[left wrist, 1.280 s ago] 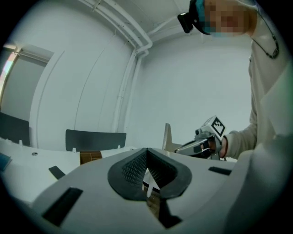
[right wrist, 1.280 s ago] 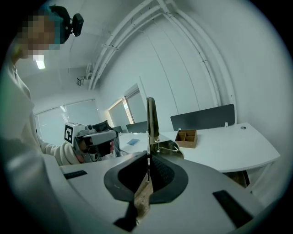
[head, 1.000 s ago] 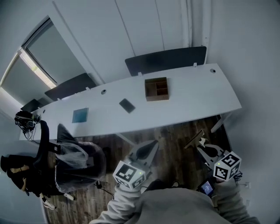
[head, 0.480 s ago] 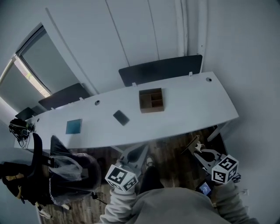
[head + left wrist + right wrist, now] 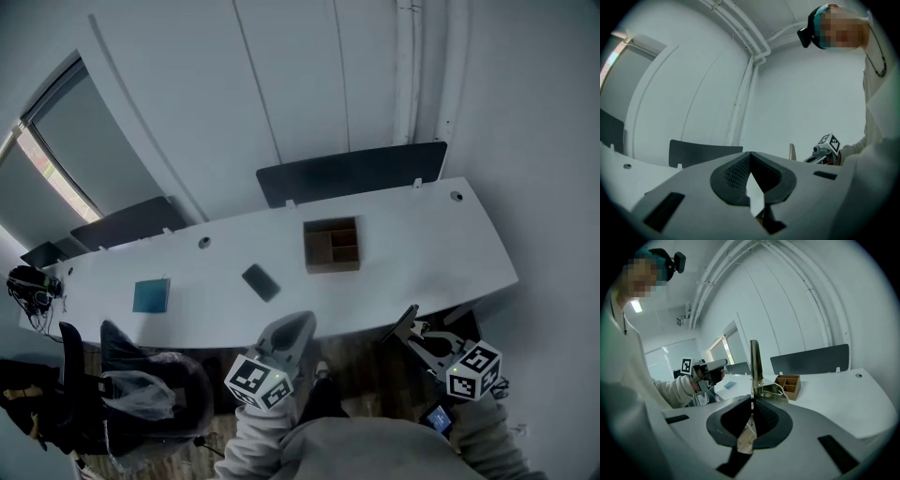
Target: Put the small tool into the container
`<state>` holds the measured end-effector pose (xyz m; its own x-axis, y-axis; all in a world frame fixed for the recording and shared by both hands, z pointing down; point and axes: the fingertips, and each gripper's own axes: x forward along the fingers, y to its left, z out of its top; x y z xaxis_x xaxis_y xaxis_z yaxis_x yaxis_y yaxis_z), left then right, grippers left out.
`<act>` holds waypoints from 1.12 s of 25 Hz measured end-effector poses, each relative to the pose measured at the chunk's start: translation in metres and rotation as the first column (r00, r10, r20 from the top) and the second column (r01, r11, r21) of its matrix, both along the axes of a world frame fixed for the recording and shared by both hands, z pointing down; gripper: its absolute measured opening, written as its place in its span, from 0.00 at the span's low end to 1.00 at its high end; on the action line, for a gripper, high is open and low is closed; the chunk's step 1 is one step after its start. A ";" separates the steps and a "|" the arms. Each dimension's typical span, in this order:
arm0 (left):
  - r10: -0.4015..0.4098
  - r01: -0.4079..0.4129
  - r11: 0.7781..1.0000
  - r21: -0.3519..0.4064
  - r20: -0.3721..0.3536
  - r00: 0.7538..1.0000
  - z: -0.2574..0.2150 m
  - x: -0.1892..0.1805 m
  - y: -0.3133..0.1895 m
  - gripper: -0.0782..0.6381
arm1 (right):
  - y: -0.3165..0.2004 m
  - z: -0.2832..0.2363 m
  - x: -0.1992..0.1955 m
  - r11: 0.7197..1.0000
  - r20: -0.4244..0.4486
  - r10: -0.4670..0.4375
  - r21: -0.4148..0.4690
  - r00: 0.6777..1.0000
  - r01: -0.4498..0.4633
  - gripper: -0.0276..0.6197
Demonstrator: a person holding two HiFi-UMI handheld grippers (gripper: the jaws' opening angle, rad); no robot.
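Small metal implement point(image 5: 756, 363) stands clamped in the right tool point(image 5: 752, 401); container point(image 5: 789, 384) lies ahead; left tool point(image 5: 750, 154) closed, empty.

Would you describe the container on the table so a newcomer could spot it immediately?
On the long white table, before the dark panel, sits the container. It alone is a brown, open-topped box with compartments; the dark slab and teal square left of it lie flat.

Office, open-plan type. Long white tabletop point(image 5: 412, 253) with round cable grommets point(image 5: 456, 197); dark divider screens point(image 5: 352, 173) stand along its far edge. Dark chair point(image 5: 141, 398) draped in clear plastic at left. Window with grey blinds point(image 5: 66, 141). Plain white walls, surface-run pipes point(image 5: 405, 75), wood-look floor point(image 5: 361, 356).
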<state>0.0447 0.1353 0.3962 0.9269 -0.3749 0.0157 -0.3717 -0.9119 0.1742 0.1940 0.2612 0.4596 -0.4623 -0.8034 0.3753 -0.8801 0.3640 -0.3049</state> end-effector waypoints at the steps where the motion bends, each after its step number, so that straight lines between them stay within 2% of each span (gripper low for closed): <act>1: 0.005 -0.005 1.000 -0.004 0.000 1.000 0.000 0.002 -0.008 0.10 | -0.007 0.001 0.001 1.000 0.004 0.002 -0.008 1.000 -0.002 0.08; 3: 0.057 -0.057 0.998 -0.009 0.005 0.998 0.001 0.009 -0.015 0.10 | -0.020 0.006 0.004 1.000 0.010 0.011 -0.029 1.000 -0.011 0.08; 6: 0.196 -0.196 0.981 -0.008 0.025 0.980 0.002 0.017 -0.014 0.10 | -0.042 0.007 0.006 0.998 0.001 0.030 -0.047 1.000 -0.030 0.08; 7: 0.210 -0.209 0.978 -0.015 0.029 0.977 0.004 0.016 -0.021 0.10 | -0.050 0.005 0.005 0.998 -0.001 0.033 -0.049 0.999 -0.033 0.08; 11: 0.172 -0.170 0.984 -0.054 0.022 0.985 0.011 0.009 -0.075 0.10 | -0.089 0.000 0.001 0.997 -0.015 0.030 -0.066 0.999 -0.030 0.08; 13: 0.214 -0.213 0.976 -0.039 0.022 0.977 0.007 0.012 -0.091 0.10 | -0.112 -0.002 0.001 0.997 -0.026 0.028 -0.074 0.999 -0.030 0.08; 15: 0.297 -0.297 0.955 -0.005 0.041 0.954 0.003 0.015 -0.096 0.10 | -0.134 -0.006 0.001 0.996 -0.033 0.032 -0.080 0.999 -0.035 0.08; 17: 0.328 -0.328 0.945 0.000 0.057 0.943 0.006 0.011 -0.112 0.10 | -0.157 -0.007 0.000 0.996 -0.042 0.035 -0.083 0.998 -0.039 0.08; 22: 0.242 -0.239 0.969 -0.056 0.043 0.969 0.020 -0.006 -0.191 0.10 | -0.216 -0.007 -0.001 0.994 -0.091 0.047 -0.091 0.995 -0.055 0.08; 24: 0.177 -0.175 0.981 -0.081 0.026 0.984 0.022 -0.004 -0.227 0.10 | -0.239 -0.011 0.004 0.994 -0.125 0.060 -0.082 0.990 -0.071 0.08; 26: 0.130 -0.126 0.988 -0.089 0.043 0.991 0.024 0.004 -0.254 0.10 | -0.259 -0.015 0.011 0.993 -0.155 0.075 -0.081 0.985 -0.089 0.08; 28: 0.147 -0.143 0.988 -0.065 0.060 0.987 0.022 0.012 -0.266 0.10 | -0.277 -0.018 0.018 0.992 -0.172 0.086 -0.078 0.981 -0.101 0.08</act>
